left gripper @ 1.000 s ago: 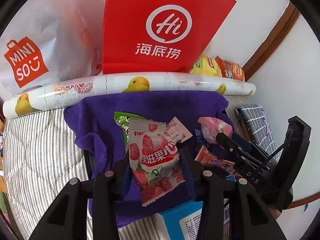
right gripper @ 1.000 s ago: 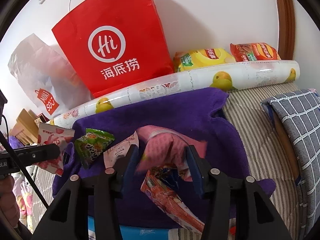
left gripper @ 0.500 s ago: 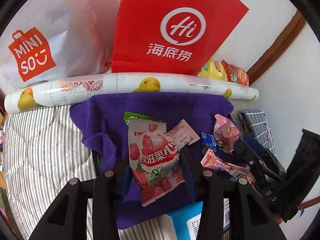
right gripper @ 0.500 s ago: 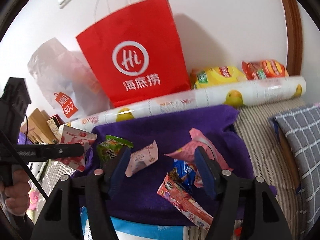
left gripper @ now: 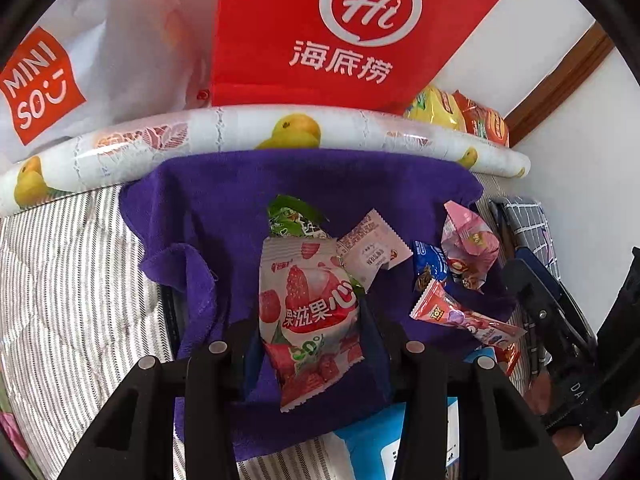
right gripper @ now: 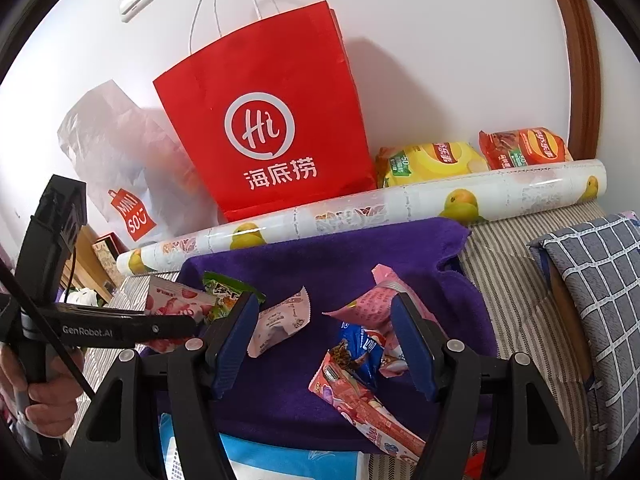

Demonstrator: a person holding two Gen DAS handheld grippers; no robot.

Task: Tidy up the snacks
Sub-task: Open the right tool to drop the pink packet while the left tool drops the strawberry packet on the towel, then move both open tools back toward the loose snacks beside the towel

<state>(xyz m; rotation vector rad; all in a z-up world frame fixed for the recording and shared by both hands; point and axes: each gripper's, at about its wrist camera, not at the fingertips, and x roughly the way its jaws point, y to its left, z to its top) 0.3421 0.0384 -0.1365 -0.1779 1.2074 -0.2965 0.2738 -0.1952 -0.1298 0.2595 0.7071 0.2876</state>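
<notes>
Left wrist view shows the left gripper (left gripper: 310, 344) with its fingers clamped on the lower part of a strawberry snack packet (left gripper: 310, 312), a pink and white pouch printed with red strawberry pieces and white Chinese lettering, standing upright in the lower middle of the frame. Behind its top edge lie a green packet (left gripper: 290, 218) and a small pale pink sachet (left gripper: 374, 252), all over a purple towel (left gripper: 320, 180) spread on a striped bed (left gripper: 68, 288). At the right of the frame sit a crumpled pink wrapper (left gripper: 470, 240), a blue packet (left gripper: 430, 264) and a long pink Toy Story stick pack (left gripper: 464, 320).

Right wrist view shows the right gripper (right gripper: 326, 344), whose fingers have just been opening and now stand apart, pressing on nothing; the blue packet and the crumpled pink wrapper lie on the towel between them. In the upper part of both frames a red paper bag (right gripper: 272, 120) stands behind a duck-printed roll (right gripper: 360, 210), with a yellow chip bag (right gripper: 432, 160) and an orange chip bag (right gripper: 524, 146) at the right.
</notes>
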